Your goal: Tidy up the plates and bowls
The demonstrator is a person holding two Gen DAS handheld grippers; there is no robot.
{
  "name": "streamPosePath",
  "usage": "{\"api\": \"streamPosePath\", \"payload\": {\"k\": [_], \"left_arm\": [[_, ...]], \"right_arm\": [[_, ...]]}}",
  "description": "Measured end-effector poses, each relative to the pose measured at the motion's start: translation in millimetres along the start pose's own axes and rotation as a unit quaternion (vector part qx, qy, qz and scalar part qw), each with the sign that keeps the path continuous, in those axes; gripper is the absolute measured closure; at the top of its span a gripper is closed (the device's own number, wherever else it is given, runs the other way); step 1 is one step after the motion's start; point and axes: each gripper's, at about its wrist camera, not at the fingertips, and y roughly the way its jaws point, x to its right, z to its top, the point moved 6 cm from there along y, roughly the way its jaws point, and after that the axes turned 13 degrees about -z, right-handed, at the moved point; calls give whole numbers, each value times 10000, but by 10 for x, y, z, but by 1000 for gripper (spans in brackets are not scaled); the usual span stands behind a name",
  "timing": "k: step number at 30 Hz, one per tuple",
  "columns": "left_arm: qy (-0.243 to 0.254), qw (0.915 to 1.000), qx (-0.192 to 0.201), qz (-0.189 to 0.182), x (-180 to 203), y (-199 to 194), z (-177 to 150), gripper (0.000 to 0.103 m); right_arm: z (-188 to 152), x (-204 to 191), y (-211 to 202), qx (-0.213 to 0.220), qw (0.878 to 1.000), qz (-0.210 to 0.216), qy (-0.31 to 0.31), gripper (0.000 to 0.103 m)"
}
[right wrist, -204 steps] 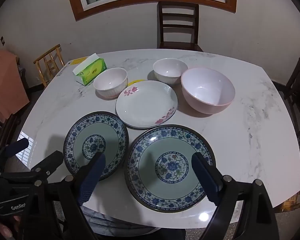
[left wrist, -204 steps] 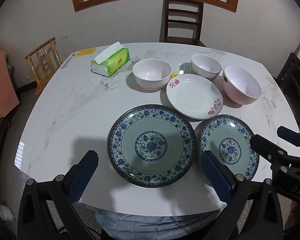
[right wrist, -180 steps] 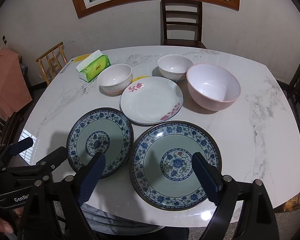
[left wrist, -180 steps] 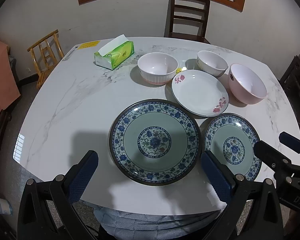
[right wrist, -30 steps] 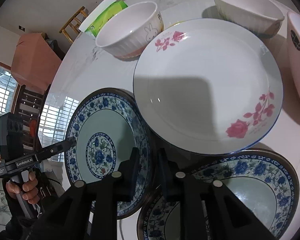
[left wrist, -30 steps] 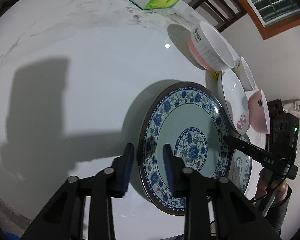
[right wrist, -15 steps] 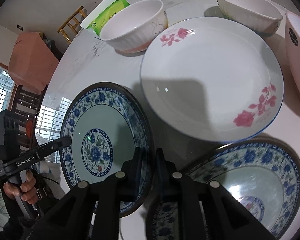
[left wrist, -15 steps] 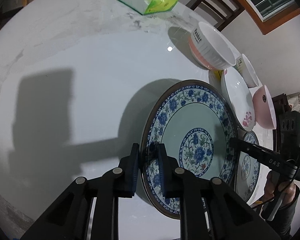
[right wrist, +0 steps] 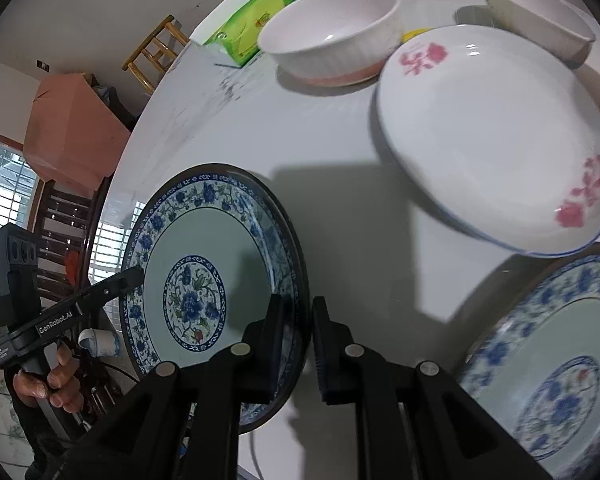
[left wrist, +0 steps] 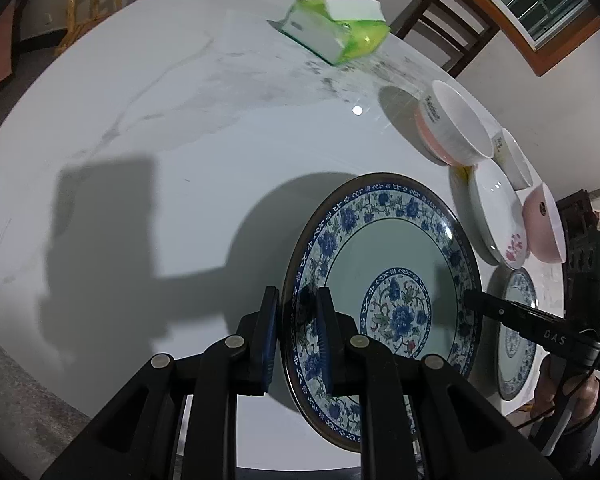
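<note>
Both grippers clamp rims: the left gripper [left wrist: 297,340] pinches the large blue plate [left wrist: 380,304], the right gripper [right wrist: 296,344] pinches the smaller blue plate [right wrist: 204,280], the two plates side by side over the table [left wrist: 180,140].

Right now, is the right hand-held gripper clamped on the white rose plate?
No, the right hand-held gripper pinches the small blue-patterned plate's rim; the white rose plate sits untouched.

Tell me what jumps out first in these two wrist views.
Two blue-patterned plates dominate: the left gripper is clamped on the rim of the larger plate, and the right gripper is clamped on the rim of the smaller plate. Behind them on the marble table sit a white plate with pink flowers, a ribbed white bowl and a green tissue pack.
</note>
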Motion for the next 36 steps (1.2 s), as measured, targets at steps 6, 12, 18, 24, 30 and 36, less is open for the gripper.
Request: {"api": "streamPosePath", "payload": {"k": [6,12,18,24,30,36], "left_arm": [[-10,10000,58,44,-173,-36,54,88],[4,9999,69,80,-297,-5,93,88],[5,10000,39,-27,-324,54,77,87],[76,10000,21,-17,-345,92,79,84],[-12,9999,136,-78,-380,87,101,79],[5,9974,629,350,-374,-76,147,52]], "right_arm": [[8,-157,47,73,9999,-51,90,89],[-33,-295,103,76,9998,-68,189,89],[-83,-328,91,184,9994,-236,158,89],[-144,-378,118,190,9993,-234,215,89],[-168,-393,142,179,9993,-197,248,85],[-185,-359,29,350,9988,-309,133,84]]}}
